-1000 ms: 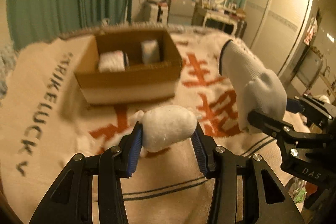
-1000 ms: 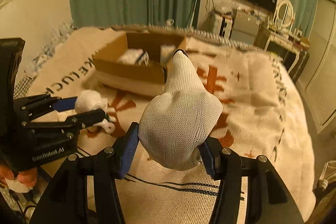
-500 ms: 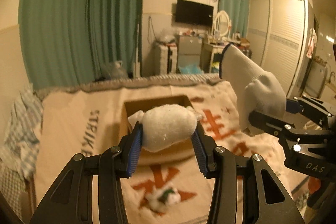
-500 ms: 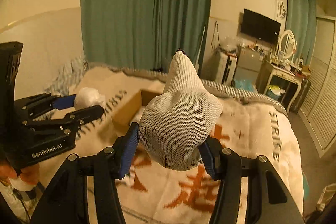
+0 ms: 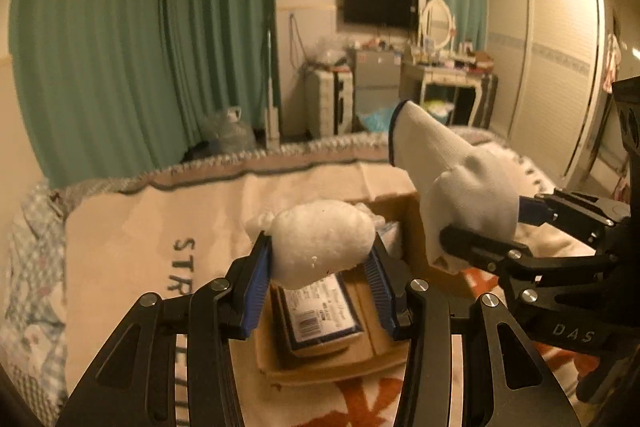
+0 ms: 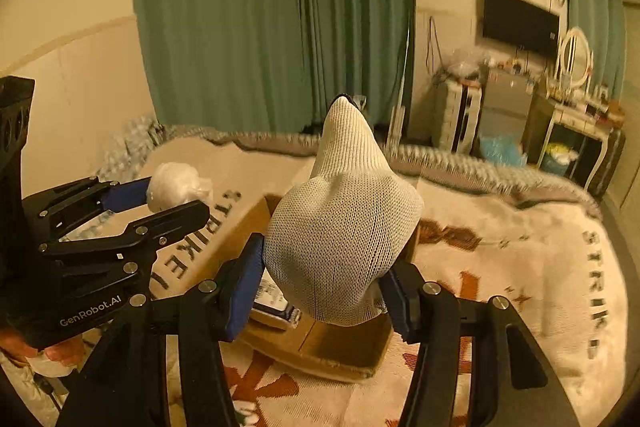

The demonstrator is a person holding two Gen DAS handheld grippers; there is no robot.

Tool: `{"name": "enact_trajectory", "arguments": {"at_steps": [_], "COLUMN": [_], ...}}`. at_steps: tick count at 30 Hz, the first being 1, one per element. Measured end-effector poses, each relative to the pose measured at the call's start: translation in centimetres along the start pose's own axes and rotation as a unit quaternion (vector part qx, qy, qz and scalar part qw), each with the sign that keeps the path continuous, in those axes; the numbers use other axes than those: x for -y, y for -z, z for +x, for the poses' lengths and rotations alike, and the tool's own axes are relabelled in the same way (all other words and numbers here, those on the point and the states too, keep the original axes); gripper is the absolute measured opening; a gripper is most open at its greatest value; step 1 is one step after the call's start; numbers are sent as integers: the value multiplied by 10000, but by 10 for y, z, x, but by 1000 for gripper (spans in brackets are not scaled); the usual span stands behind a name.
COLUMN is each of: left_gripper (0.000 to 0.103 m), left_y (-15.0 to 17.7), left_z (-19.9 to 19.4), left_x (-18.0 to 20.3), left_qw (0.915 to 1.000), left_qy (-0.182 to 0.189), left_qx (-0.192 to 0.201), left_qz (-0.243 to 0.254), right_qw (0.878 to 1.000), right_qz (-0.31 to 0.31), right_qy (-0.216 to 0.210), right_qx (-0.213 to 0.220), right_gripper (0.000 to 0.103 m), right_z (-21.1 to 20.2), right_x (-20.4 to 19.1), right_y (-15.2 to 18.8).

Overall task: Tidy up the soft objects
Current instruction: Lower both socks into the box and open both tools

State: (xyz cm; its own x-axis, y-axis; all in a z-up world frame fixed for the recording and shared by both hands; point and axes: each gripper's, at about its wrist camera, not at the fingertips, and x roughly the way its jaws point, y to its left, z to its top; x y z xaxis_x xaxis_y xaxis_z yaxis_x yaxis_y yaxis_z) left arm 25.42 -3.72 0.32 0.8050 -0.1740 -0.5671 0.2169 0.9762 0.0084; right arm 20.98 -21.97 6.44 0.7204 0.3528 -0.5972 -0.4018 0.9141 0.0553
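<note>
Covering bed (image 6: 520, 267): lettered cream blanket (image 5: 132, 247).

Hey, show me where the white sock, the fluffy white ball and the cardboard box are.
white sock (image 6: 340, 239), right wrist view, on its bulging knit middle.
fluffy white ball (image 5: 322, 241), left wrist view, on its front face.
cardboard box (image 6: 340, 347), right wrist view, on its near wall.

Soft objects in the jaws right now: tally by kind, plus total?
White fluffy plush, in the left gripper: 1
White knit sock, in the right gripper: 1
Total: 2
Both are above the cardboard box.
</note>
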Motion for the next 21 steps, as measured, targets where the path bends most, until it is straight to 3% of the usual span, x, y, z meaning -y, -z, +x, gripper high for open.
{"name": "enact_trajectory", "arguments": {"at_steps": [6,10,15,17,20,21], "left_gripper": [44,44,44,45,48,56], "left_y": [17,24,32,32,31,29], "left_z": [61,83,92,92,88,87], "left_x": [1,3,4,7,8,7], "left_qw": [9987,9974,9963,9959,9958,9955], "left_qy": [58,33,17,-28,-293,-362], "left_qx": [-502,-723,-855,-894,-851,-851], "left_qz": [9,37,97,128,182,191], "right_qw": [9983,9966,9963,9964,9972,9975], "right_qz": [83,89,94,131,177,194], "right_qy": [-44,-77,-41,-8,108,134], "right_qx": [-576,-811,-857,-832,-719,-667], "right_gripper": [55,55,57,63,72,72], "right_z": [67,87,94,92,83,78], "right_x": [25,35,39,39,39,40], "right_y": [26,43,52,53,48,46]}}
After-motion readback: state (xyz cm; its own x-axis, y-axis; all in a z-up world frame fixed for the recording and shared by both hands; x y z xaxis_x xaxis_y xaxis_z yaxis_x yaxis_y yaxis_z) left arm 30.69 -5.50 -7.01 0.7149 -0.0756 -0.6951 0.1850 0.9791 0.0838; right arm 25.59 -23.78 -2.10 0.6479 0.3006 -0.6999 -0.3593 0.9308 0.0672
